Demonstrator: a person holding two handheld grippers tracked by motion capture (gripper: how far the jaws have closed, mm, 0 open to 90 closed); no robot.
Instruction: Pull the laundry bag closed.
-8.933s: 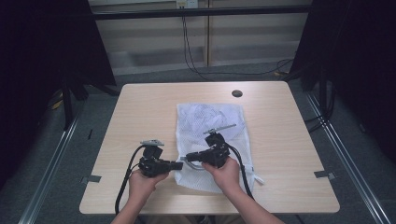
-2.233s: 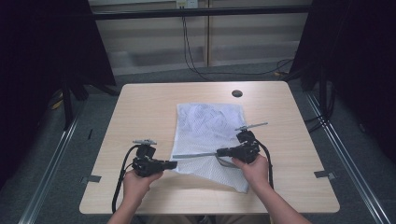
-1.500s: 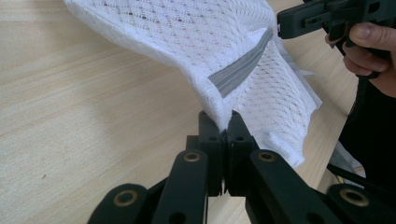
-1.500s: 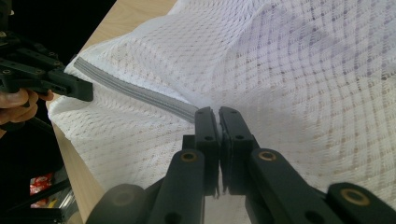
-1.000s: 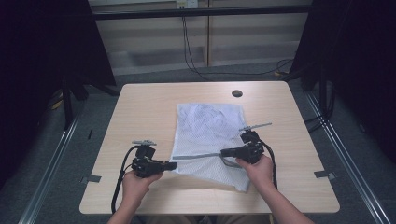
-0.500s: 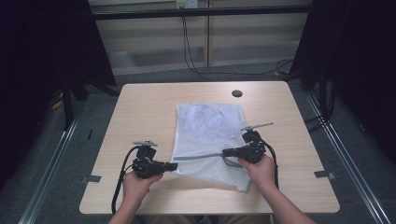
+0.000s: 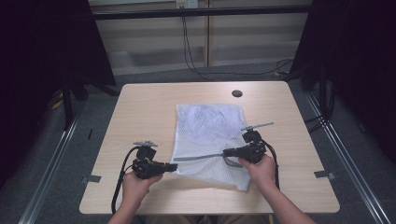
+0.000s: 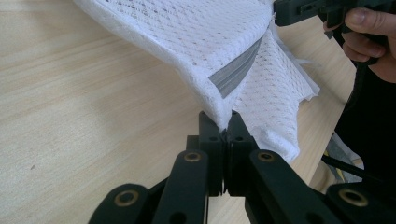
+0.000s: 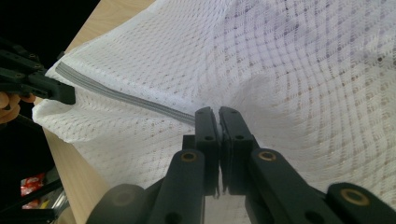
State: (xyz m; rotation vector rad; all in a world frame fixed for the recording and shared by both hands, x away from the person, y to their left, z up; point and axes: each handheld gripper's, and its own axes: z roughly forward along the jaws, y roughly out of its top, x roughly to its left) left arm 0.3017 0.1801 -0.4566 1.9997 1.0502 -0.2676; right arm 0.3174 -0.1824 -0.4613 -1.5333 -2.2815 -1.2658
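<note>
A white mesh laundry bag [image 7: 208, 135] (grey zipper [image 7: 198, 157] along it) is seen spread on the wooden table [image 7: 140, 112]. It is pinched by the closed left gripper [image 8: 223, 123] at one zipper end and the closed right gripper [image 9: 218, 119] farther along; the slider cannot be made out.

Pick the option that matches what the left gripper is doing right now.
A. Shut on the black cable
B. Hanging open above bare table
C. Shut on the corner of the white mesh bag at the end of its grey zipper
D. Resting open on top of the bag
C. In the left gripper view the left gripper has its jaws closed together, pinching the corner of the white mesh bag where the grey zipper ends.
</note>
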